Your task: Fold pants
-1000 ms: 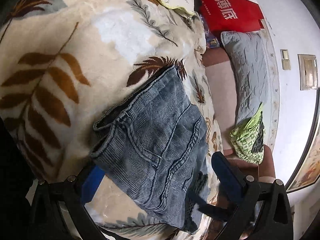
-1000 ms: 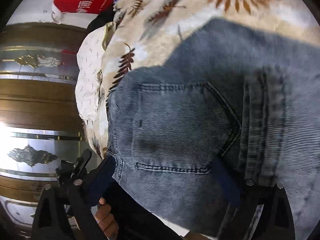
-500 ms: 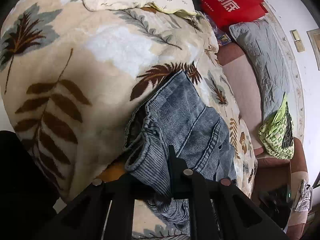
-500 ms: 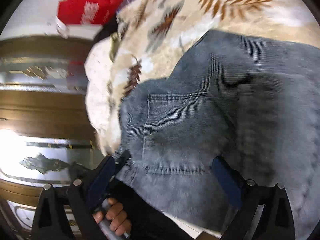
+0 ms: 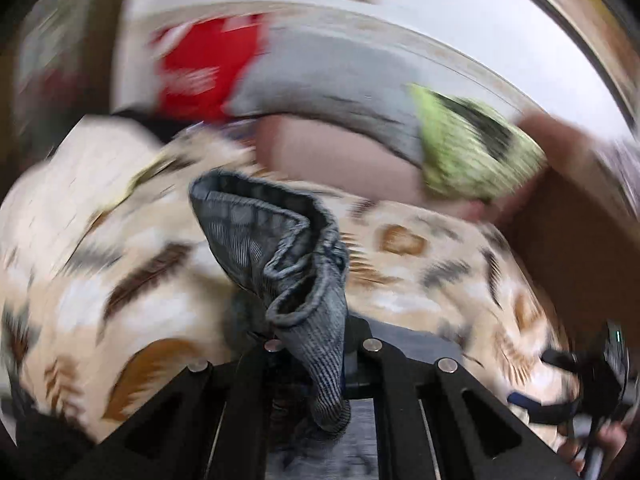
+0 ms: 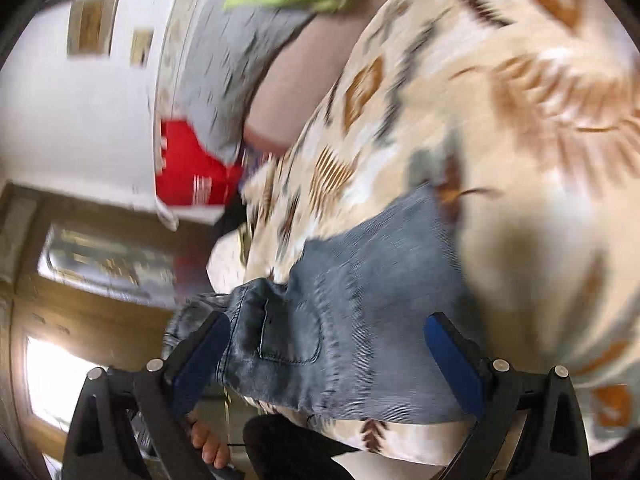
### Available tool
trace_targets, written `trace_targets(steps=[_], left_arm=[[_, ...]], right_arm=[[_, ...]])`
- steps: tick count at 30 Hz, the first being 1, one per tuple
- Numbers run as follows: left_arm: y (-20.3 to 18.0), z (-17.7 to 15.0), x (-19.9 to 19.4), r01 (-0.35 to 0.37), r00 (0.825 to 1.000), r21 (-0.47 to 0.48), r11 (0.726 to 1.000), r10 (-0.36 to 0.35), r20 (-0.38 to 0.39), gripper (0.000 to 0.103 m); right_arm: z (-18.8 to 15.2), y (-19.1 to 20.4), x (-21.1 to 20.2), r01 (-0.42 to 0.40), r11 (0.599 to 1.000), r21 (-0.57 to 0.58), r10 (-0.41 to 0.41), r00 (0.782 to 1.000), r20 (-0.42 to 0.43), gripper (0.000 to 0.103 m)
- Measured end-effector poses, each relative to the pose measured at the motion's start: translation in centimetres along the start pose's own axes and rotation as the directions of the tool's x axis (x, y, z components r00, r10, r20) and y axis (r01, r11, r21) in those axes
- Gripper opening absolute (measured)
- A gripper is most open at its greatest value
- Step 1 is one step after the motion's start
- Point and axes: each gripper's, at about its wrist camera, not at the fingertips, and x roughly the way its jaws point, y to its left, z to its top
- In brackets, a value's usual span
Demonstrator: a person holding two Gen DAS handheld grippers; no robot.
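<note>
Grey-blue corduroy pants (image 5: 276, 248) bunched on a leaf-print blanket (image 5: 120, 280), left tongs (image 5: 320, 350) clamped on their raised edge, right tongs (image 6: 326, 356) spread apart over the fabric, both views blurred

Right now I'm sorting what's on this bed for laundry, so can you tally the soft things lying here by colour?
Blue-grey: 1, the pants, held in the left gripper
Cream leaf-print: 1, the blanket
Grey: 1, the pillow
Green: 1, the cloth
Red: 1, the bag
Total: 5
</note>
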Motion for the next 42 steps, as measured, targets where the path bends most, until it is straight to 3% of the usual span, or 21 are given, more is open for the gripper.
trace_targets(steps=[3, 5, 7, 11, 13, 14, 15, 16, 17, 20, 22, 25, 26, 27, 30, 32, 33, 35, 38, 42], left_arm=[[-6.2, -1.5, 0.9, 0.060, 0.998, 0.147, 0.987, -0.056, -0.029, 0.008], [-10.3, -3.9, 2.8, 0.109, 0.991, 0.233, 0.966, -0.088, -0.098, 0.008], [-12.5, -6.1, 4.8, 0.138, 0.981, 0.282, 0.949, -0.091, -0.173, 0.008], [-14.9, -11.4, 9.5, 0.173, 0.935, 0.368, 0.914, -0.035, -0.353, 0.009], [-14.7, -11.5, 9.2, 0.210, 0.928, 0.374, 0.903, -0.064, -0.368, 0.013], [-14.5, -11.0, 8.8, 0.240, 0.920, 0.357, 0.903, -0.094, -0.381, 0.025], [-14.2, -10.3, 8.4, 0.284, 0.904, 0.324, 0.902, -0.140, -0.404, 0.045], [-13.7, -9.3, 7.8, 0.338, 0.882, 0.276, 0.900, -0.200, -0.428, 0.058], [-12.8, -8.3, 6.6, 0.376, 0.870, 0.234, 0.896, -0.255, -0.422, 0.073], [-9.6, -5.7, 2.2, 0.407, 0.891, 0.199, 0.891, -0.339, -0.302, 0.075], [-6.5, -4.4, 0.6, 0.382, 0.910, 0.162, 0.910, -0.341, -0.235, 0.078], [-0.4, -3.3, 0.3, 0.251, 0.960, 0.074, 0.965, -0.238, -0.150, 0.082], [1.9, -3.2, 1.0, 0.174, 0.974, 0.039, 0.984, -0.166, -0.157, 0.082], [3.3, -3.3, 1.7, 0.133, 0.977, 0.010, 0.991, -0.129, -0.170, 0.082], [6.4, -4.2, 3.9, 0.083, 0.969, -0.061, 0.995, -0.095, -0.229, 0.082], [6.5, -5.0, 4.8, 0.109, 0.956, -0.074, 0.991, -0.125, -0.267, 0.082], [6.2, -5.5, 5.1, 0.114, 0.950, -0.073, 0.991, -0.130, -0.283, 0.082], [5.8, -6.0, 4.6, 0.142, 0.946, -0.055, 0.988, -0.152, -0.288, 0.082], [4.7, -6.6, 4.8, 0.136, 0.953, 0.002, 0.991, -0.130, -0.275, 0.082], [3.9, -8.5, 7.9, 0.116, 0.927, 0.029, 0.993, -0.097, -0.363, 0.082]], right_arm=[[0.2, -2.7, -3.7, -0.026, 0.998, 0.054, 0.022, 0.997, 0.071, 0.100], [0.0, -4.1, -5.3, -0.038, 0.996, 0.080, 0.030, 0.995, 0.098, 0.100], [-0.2, -5.5, -6.5, -0.042, 0.993, 0.107, 0.029, 0.992, 0.121, 0.100], [-0.2, -7.7, -8.0, -0.045, 0.988, 0.145, 0.024, 0.989, 0.145, 0.100], [-0.1, -8.0, -8.0, -0.043, 0.987, 0.157, 0.020, 0.990, 0.143, 0.100], [-0.1, -8.0, -8.0, -0.042, 0.987, 0.156, 0.020, 0.990, 0.141, 0.100], [0.0, -7.7, -7.9, -0.040, 0.988, 0.149, 0.019, 0.990, 0.140, 0.100], [0.0, -7.4, -7.6, -0.041, 0.988, 0.146, 0.021, 0.990, 0.137, 0.100], [0.1, -7.1, -7.4, -0.046, 0.989, 0.141, 0.027, 0.991, 0.133, 0.100], [-0.2, -4.5, -6.5, -0.067, 0.994, 0.084, 0.058, 0.993, 0.107, 0.100], [-0.5, -2.3, -5.8, -0.087, 0.995, 0.044, 0.083, 0.993, 0.079, 0.100], [-1.3, 0.3, -4.0, -0.136, 0.991, 0.020, 0.135, 0.991, 0.016, 0.100], [-1.6, 0.8, -3.3, -0.155, 0.988, 0.021, 0.156, 0.988, -0.007, 0.100], [-2.0, 1.2, -2.4, -0.177, 0.984, 0.029, 0.178, 0.983, -0.034, 0.100], [-3.5, 0.2, 0.6, -0.168, 0.983, 0.076, 0.174, 0.981, -0.086, 0.100], [-4.0, -2.1, 2.4, -0.047, 0.995, 0.088, 0.055, 0.994, -0.098, 0.099], [-4.3, -4.6, 3.1, 0.034, 0.987, 0.158, -0.019, 0.996, -0.093, 0.092], [-4.6, -5.6, 2.4, -0.035, 0.974, 0.226, 0.045, 0.998, -0.039, 0.092], [-4.4, -2.8, 1.1, 0.014, 0.990, 0.142, -0.008, 0.999, -0.045, 0.092], [-4.2, -0.6, 1.1, -0.021, 0.991, 0.132, 0.027, 0.999, -0.046, 0.092]])
